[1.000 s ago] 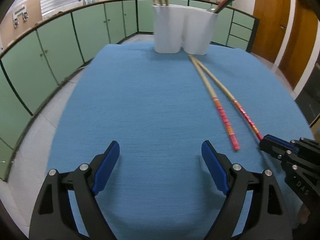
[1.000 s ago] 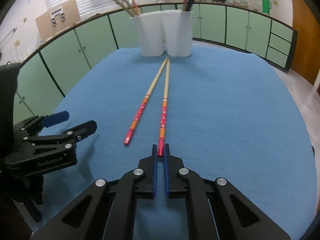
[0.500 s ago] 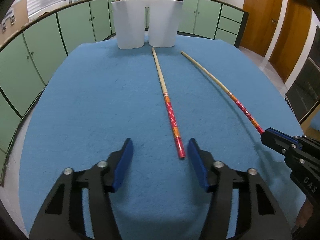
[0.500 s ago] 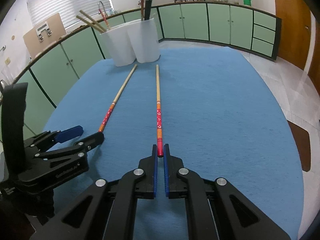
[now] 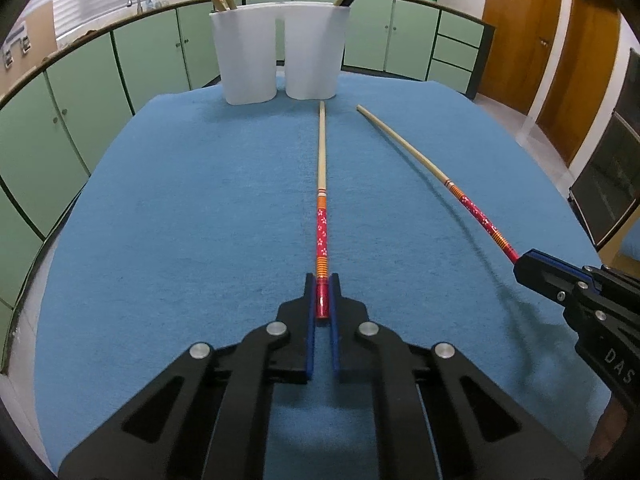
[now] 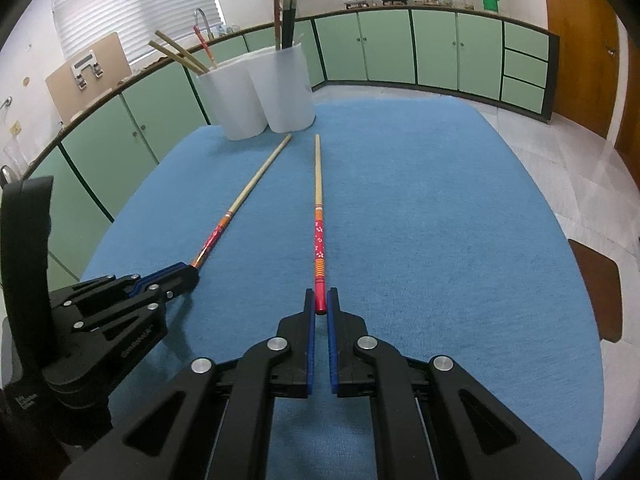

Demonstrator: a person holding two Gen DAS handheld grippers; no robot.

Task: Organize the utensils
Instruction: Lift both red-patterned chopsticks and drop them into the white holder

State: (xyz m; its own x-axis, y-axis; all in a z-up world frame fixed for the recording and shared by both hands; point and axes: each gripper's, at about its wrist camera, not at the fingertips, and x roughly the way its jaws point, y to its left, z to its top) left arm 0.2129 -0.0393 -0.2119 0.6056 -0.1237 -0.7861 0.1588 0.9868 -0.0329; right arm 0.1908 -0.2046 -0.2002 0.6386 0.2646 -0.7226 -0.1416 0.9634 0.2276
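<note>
— Well, the count?
— Two loose chopsticks on the blue cloth (image 5: 180,200), one per gripper. The left gripper (image 5: 322,280) is clamped on the left chopstick (image 5: 321,184); the right gripper (image 6: 320,296) grips the right chopstick (image 6: 318,200).
— The holder?
— One white two-cup holder (image 5: 280,52) straight ahead of both, beyond the tips, several sticks inside.

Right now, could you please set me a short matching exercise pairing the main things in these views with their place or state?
Things:
1. left gripper
2. right gripper
3. white holder
4. blue cloth

States:
A. stands at the far end, with sticks inside
B. shut on the left chopstick
C. covers the table
D. shut on the right chopstick

Pairs: 1-B, 2-D, 3-A, 4-C
</note>
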